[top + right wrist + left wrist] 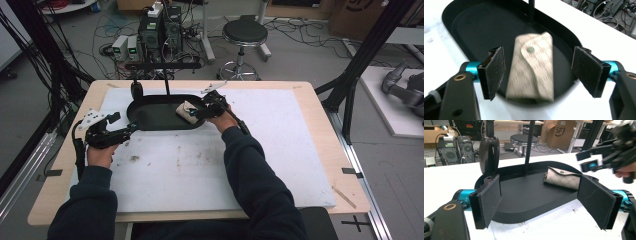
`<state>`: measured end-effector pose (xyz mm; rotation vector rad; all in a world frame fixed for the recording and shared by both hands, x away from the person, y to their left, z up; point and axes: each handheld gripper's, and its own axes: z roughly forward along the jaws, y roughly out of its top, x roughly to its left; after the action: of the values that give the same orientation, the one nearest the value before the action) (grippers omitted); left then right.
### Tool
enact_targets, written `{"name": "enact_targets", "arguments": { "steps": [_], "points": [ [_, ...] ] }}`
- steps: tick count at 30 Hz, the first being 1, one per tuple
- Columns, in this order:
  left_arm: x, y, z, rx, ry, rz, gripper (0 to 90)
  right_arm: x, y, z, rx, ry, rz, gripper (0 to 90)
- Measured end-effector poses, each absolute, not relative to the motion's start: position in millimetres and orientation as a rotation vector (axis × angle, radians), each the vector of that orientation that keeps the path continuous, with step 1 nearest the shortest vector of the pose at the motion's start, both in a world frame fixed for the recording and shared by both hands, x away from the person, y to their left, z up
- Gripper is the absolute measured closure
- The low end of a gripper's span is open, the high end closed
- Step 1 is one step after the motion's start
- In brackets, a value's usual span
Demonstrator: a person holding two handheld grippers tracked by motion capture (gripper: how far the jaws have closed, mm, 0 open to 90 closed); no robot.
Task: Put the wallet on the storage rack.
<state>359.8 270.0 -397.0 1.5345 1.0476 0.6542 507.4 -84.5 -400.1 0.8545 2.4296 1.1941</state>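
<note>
Item: beige pouch (531, 70) lying in black tray (150, 120), straddled untouched by my wide-open right claw (537, 67); left claw (549, 202) gapes wide at the tray's near rim, likely to steady it.

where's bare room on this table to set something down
Free: the white mat right of the right forearm, out to its right edge, and the strip between the two forearms below the black tray. The tray's left half is bare too. Crowded: the tray's right end, where the patterned pouch lies under the right hand-held gripper, and its left rim by the left hand-held gripper.
</note>
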Motion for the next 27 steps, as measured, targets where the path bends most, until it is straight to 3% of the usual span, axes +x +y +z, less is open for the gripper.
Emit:
{"name": "enact_targets", "arguments": {
  "steps": [6,27],
  "points": [
    [360,269,-397,1.538,1.047,0.659,19.3,486,-133,-386,0.869,2.412,1.176,19.5],
    [360,260,-397,1.555,1.042,0.674,19.8,382,-309,-393,0.95,2.146,1.191,19.5]
  ]
}}
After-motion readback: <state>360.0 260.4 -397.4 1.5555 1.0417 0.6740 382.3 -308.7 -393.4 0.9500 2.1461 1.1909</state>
